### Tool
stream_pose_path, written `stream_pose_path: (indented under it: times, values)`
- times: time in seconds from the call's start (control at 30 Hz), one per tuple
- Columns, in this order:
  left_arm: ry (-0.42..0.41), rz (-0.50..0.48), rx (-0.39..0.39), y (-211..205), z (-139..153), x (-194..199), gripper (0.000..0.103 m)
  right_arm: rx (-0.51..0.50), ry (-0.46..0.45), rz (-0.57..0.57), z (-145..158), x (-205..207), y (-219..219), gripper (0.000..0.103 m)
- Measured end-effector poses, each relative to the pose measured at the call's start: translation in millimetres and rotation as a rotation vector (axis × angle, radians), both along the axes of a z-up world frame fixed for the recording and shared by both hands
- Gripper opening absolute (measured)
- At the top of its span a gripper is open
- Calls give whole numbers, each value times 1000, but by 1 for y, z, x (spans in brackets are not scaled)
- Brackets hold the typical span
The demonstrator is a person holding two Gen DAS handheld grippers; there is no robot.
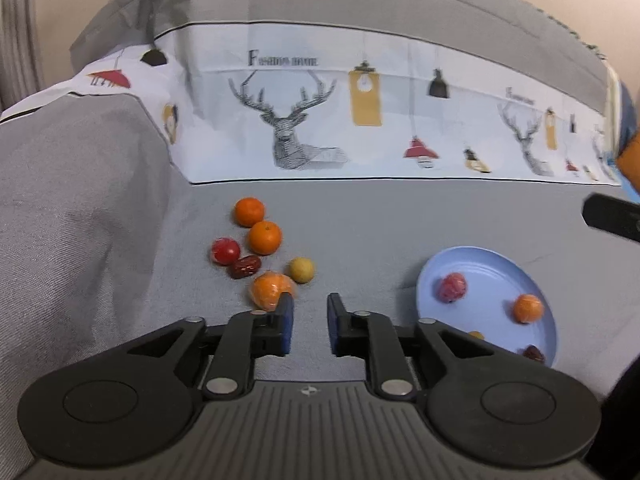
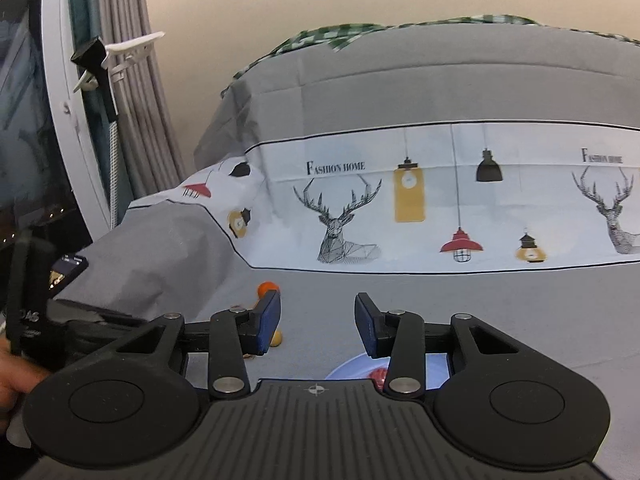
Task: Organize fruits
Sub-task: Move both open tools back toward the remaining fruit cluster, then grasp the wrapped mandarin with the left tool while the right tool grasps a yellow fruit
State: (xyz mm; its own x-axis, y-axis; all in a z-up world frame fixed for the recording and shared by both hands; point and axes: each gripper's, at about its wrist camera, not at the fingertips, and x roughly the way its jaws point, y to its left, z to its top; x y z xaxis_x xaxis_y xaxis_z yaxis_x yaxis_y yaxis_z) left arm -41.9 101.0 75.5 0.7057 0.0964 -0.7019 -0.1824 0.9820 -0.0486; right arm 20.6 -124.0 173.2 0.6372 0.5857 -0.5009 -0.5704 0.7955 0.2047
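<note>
1. Loose fruits lie on the grey cloth, left of centre: two oranges (image 1: 249, 211) (image 1: 265, 237), a red fruit (image 1: 225, 251), a dark date (image 1: 245, 267), a yellow ball-shaped fruit (image 1: 302, 269) and a wrapped orange (image 1: 270, 289).
2. To the right, a blue plate (image 1: 496, 264) holds a pink-red fruit (image 1: 452, 287), a small orange (image 1: 528, 308) and a date (image 1: 534, 353).
3. The left gripper (image 1: 310, 312) hovers near the wrapped orange, jaws narrow and empty.
4. The right gripper (image 2: 318, 312) is above the plate's edge, jaws moderately apart, holding nothing.
5. A deer-print cloth (image 1: 360, 120) hangs behind.
</note>
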Motion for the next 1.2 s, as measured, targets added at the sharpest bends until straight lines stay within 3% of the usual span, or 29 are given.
stream_pose_path:
  times: [0.03, 0.1, 0.23, 0.3, 0.4, 0.6, 0.97, 1.07, 1.17, 1.2]
  values:
    - [7, 14, -4, 2, -2, 3, 24, -1, 10, 4, -2, 2, 3, 44]
    - [19, 44, -9, 6, -4, 9, 35, 7, 29, 6, -7, 7, 7, 44]
    - [70, 87, -12, 13, -15, 27, 43, 18, 61, 14, -15, 11, 14, 44]
    - [108, 102, 12, 13, -23, 37, 55, 23, 77, 16, -19, 14, 18, 44]
    - [144, 111, 60, 11, -35, 52, 62, 13, 127, 16, -29, 23, 26, 44]
    - [127, 100, 99, 7, -44, 67, 77, -47, 175, 12, -52, 38, 47, 44]
    - [152, 135, 29, 20, -66, 87, 77, -115, 186, 92, -79, 55, 87, 44]
    - [167, 157, 25, 24, -71, 90, 68, -108, 206, 97, -86, 64, 96, 45]
    - [177, 160, -1, 29, -75, 91, 42, -98, 220, 112, -94, 73, 108, 46]
    - [181, 165, -13, 31, -76, 91, 42, -96, 221, 119, -97, 75, 113, 46]
